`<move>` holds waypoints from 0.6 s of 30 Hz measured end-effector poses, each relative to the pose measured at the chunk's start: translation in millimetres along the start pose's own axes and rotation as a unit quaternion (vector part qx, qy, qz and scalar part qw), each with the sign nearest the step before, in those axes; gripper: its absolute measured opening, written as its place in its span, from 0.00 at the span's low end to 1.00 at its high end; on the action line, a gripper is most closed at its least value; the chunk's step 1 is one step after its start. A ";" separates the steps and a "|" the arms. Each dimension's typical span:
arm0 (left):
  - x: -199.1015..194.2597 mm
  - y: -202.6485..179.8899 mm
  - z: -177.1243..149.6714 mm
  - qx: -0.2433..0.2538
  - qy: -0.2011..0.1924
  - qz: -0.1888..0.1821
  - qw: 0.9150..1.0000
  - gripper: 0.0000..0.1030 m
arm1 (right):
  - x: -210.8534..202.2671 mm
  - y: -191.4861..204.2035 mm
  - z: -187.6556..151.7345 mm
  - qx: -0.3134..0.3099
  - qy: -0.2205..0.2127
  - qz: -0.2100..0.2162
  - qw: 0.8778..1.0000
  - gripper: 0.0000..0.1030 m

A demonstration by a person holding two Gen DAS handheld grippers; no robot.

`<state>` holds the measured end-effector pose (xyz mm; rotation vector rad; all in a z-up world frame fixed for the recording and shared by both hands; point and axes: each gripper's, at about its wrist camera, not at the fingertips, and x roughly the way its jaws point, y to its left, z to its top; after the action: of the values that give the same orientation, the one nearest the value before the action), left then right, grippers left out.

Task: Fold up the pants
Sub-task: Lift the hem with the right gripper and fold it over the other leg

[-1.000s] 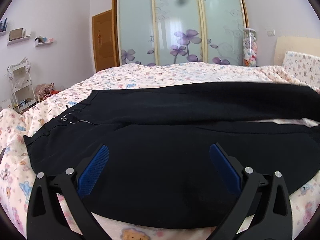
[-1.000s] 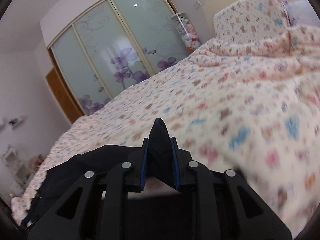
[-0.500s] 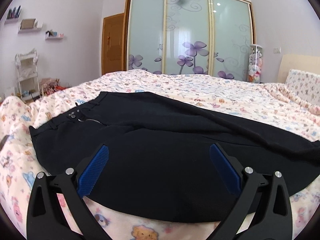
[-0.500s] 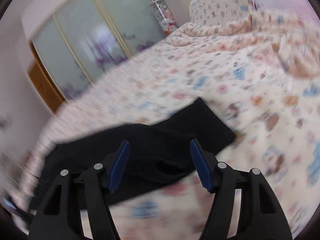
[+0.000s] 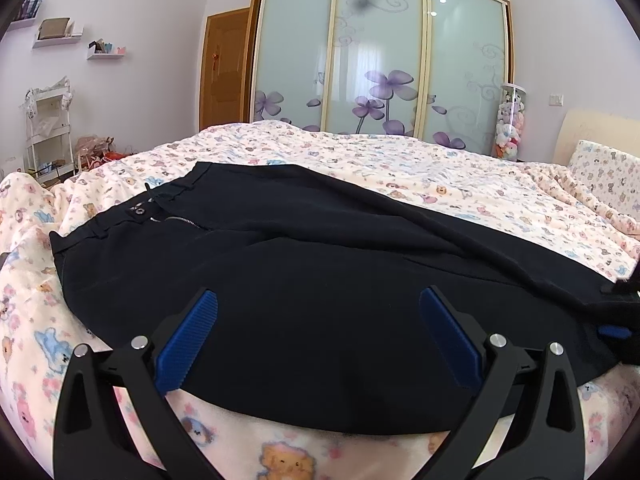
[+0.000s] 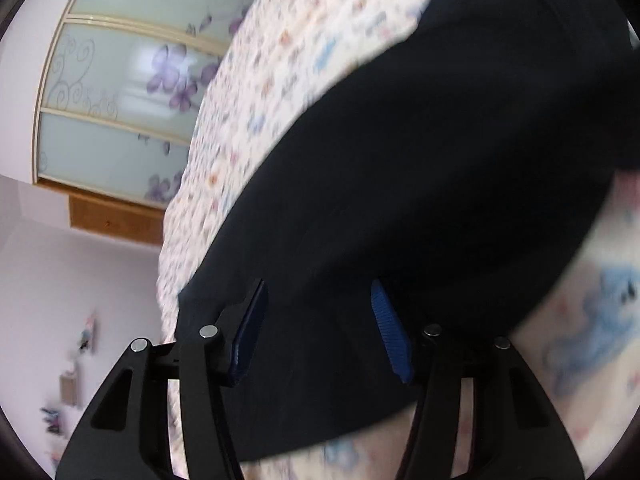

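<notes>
Holding: you have nothing pinched in either tool; both hover over one pair of black pants [image 5: 320,272] on the bed [image 5: 400,160].
Left tool [image 5: 318,340]: its two blue-padded fingers [image 5: 188,336] are spread wide at the bottom of the left wrist view, above the near edge of the fabric, with no cloth between them.
Right tool [image 6: 316,324]: your second tool is rolled sideways, so the room looks tipped; its two fingers [image 6: 390,332] stand apart over the dark fabric, gripping nothing. The view is blurred.
Pants: they fill the middle of the left wrist view, waistband at centre left with one metal button [image 5: 139,210] and a partly open zipper [image 5: 182,221] beside it; the legs run toward the right edge, one lying over the other.
Writing: you cannot read any brand, label or text on anything here.
Counts: one pair of pants, two tools, three sliding wardrobe doors [image 5: 376,60] with purple flowers at top centre, one wooden door [image 5: 224,68] left of them, three wall shelves [image 5: 56,38] at upper left.
</notes>
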<state>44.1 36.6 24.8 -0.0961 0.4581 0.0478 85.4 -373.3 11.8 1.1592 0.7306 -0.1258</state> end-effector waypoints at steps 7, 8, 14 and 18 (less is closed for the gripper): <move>6.3 0.9 0.0 -0.003 0.020 -0.022 1.000 0.98 | -7.1 -3.7 14.5 0.001 -0.057 -0.024 0.998 0.05; 6.6 1.1 0.0 -0.004 0.022 -0.028 0.999 0.98 | -12.2 2.2 11.6 -0.015 -0.070 -0.008 0.997 0.05; 5.4 23.4 23.1 -0.054 0.037 -0.082 0.994 0.98 | -66.8 8.7 5.6 -0.116 -0.133 0.120 0.977 0.04; 28.1 44.1 64.4 -0.102 0.054 -0.110 0.987 0.98 | -67.0 -14.8 -0.9 -0.138 -0.115 0.145 0.973 0.04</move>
<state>94.6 87.7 66.2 -0.3515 0.5470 -0.1282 27.0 -396.9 39.0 0.9528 0.3546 0.0854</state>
